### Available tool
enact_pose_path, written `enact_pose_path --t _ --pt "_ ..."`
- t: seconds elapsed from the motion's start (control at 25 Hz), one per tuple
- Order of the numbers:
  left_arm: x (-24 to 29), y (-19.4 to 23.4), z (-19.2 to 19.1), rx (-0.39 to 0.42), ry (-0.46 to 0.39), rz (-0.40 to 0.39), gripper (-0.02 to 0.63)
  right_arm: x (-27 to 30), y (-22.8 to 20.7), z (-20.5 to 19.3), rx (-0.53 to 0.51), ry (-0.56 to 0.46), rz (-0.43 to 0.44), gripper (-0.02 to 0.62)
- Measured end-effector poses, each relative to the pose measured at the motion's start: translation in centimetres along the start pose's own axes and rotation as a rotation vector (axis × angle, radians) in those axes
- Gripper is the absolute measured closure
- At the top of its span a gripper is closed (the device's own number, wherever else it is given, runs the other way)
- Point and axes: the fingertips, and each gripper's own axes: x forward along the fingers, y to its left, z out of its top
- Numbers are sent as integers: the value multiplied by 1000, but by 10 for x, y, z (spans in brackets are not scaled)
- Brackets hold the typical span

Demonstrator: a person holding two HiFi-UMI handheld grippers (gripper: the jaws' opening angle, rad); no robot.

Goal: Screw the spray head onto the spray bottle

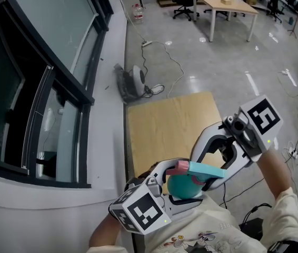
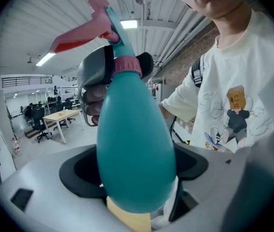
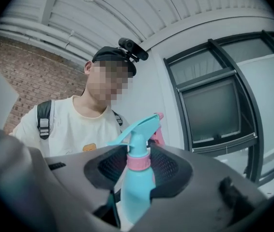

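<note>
A teal spray bottle point(image 1: 183, 185) hangs in the air in front of the person's chest, above the near end of a wooden table point(image 1: 165, 125). My left gripper point(image 1: 176, 195) is shut on its round body point(image 2: 134, 144). The teal spray head point(image 1: 206, 169), with a pink trigger point(image 1: 180, 166), sits on the bottle's neck. My right gripper point(image 1: 204, 176) comes in from the right and is shut on the pink collar point(image 3: 138, 162) under the head. In the left gripper view the right gripper's jaws stand on either side of that collar point(image 2: 127, 65).
A glazed window wall point(image 1: 43, 88) with a white sill runs along the left of the table. On the floor beyond lie a small grey machine point(image 1: 136, 80) and cables. A desk point(image 1: 225, 4) and office chairs stand far back.
</note>
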Motion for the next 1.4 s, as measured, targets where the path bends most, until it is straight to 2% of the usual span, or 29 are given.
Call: enact_pose_path --t 0.12,0.2,0.32,0.4,0.56,0.76,0.84,0.96,1.0,1.16,1.32,1.4 --pt "-2 19 -2 -31 -7 124 175 -5 -14 2 11 -35 -73 448" --pt "-5 38 -8 -60 4 251 175 -10 -30 1 16 -51 -150 448" --pt "-14 72 -21 -93 38 465 175 -16 -60 -2 13 -45 -303 448" --pt "-18 90 -29 -130 46 580 175 -19 -77 -6 8 -29 -412 448" --pt "-21 110 -33 -195 34 761 175 -27 -95 -8 3 -31 -627 448" --pt "-27 131 -38 -227 34 973 175 -41 -112 -8 17 -103 -884 448" --pt "-27 134 -42 -243 31 1003 175 -43 -117 -12 10 -106 -971 448" --pt "-26 134 -46 -277 -15 963 175 -40 -123 -22 -5 -79 -1021 446" --pt "-26 135 -46 -281 -33 948 175 -39 -125 -24 1 -71 -1013 446" --pt "-24 137 -40 -263 -61 913 175 -40 -118 -29 33 -55 -951 369" --pt "-34 140 -39 -207 -85 890 175 -45 -106 -27 12 -24 -916 356" --pt "-38 139 -37 -164 -133 832 175 -52 -99 -23 -5 -15 -897 350"
